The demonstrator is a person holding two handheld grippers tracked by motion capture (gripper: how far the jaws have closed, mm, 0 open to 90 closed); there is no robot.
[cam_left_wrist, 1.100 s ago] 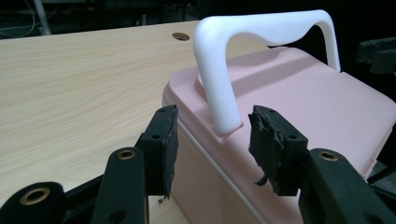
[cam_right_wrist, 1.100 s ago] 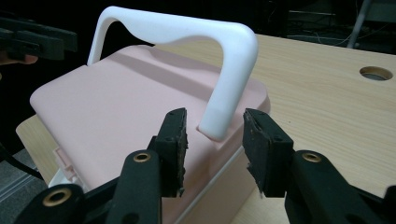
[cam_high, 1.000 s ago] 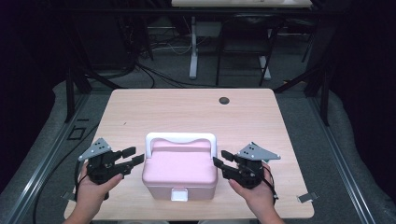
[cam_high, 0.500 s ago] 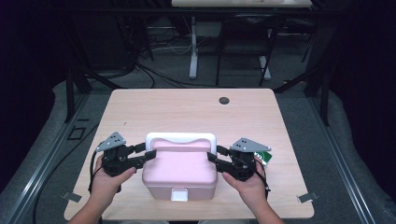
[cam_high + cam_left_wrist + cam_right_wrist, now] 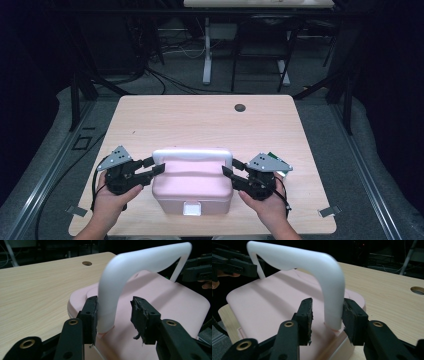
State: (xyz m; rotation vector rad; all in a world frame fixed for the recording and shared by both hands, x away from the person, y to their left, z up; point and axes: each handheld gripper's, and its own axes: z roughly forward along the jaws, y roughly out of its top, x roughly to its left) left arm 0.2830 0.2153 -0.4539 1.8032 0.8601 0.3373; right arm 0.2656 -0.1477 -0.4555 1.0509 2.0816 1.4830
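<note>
A pink box with a white bail handle stands near the table's front edge, its handle raised upright. My left gripper is at the box's left end and my right gripper at its right end. In the left gripper view the jaws straddle the handle's leg; one pad touches it and the other stands apart. In the right gripper view the jaws straddle the other leg of the handle, with a gap on one side. Both pairs of jaws have just been closing.
The light wooden table has a round cable hole at its far middle. A white latch sits on the box's front face. Dark floor, cables and desk legs lie beyond the far edge.
Both hands have moved inward to the box's ends. The white handle has swung up from lying flat to upright, and its legs now sit between the jaws.
</note>
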